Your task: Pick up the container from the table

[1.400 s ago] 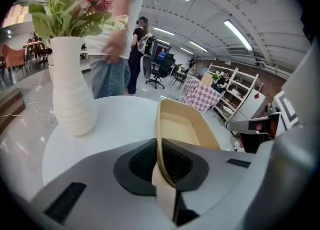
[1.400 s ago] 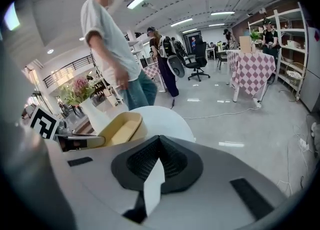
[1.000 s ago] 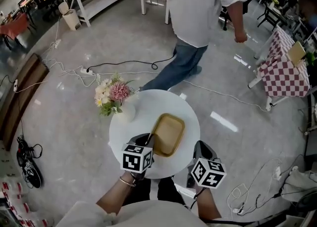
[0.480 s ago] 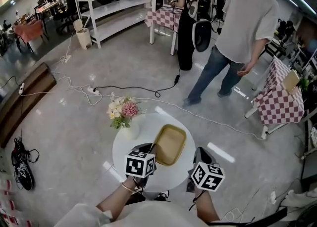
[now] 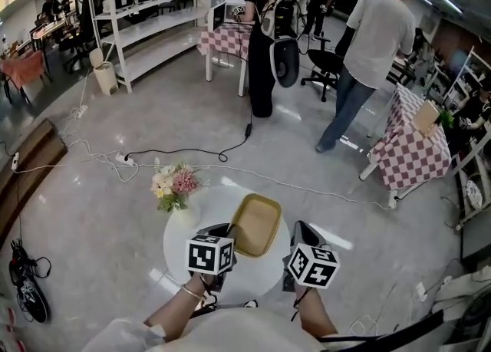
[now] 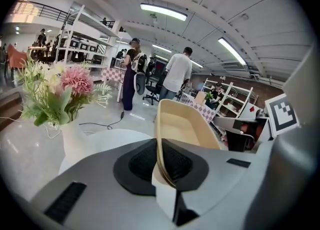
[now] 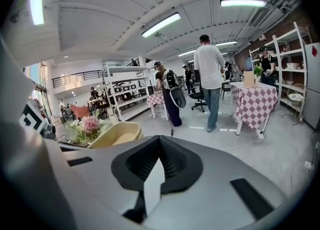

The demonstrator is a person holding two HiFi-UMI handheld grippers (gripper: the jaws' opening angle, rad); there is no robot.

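A tan oblong container [image 5: 255, 224] hangs above the round white table [image 5: 178, 251], its long side pointing away from me. My left gripper [image 5: 226, 235] is shut on its near rim. In the left gripper view that rim [image 6: 162, 160] runs thin between the black pads, and the container's bowl [image 6: 182, 126] rises beyond them. My right gripper [image 5: 301, 231] floats to the right of the container, apart from it. In the right gripper view its jaws [image 7: 159, 161] stand closed with nothing between them, and the container [image 7: 115, 134] shows off to the left.
A white vase of pink and cream flowers [image 5: 175, 186] stands on the table's far left. Black and white cables [image 5: 192, 151] trail over the floor. A person in a white shirt [image 5: 368, 51], a checkered table [image 5: 410, 151] and shelves [image 5: 146, 13] lie beyond.
Both grippers have risen, and the container has come up off the table in the left one. The head view has tilted up. The person in the white shirt has walked farther away.
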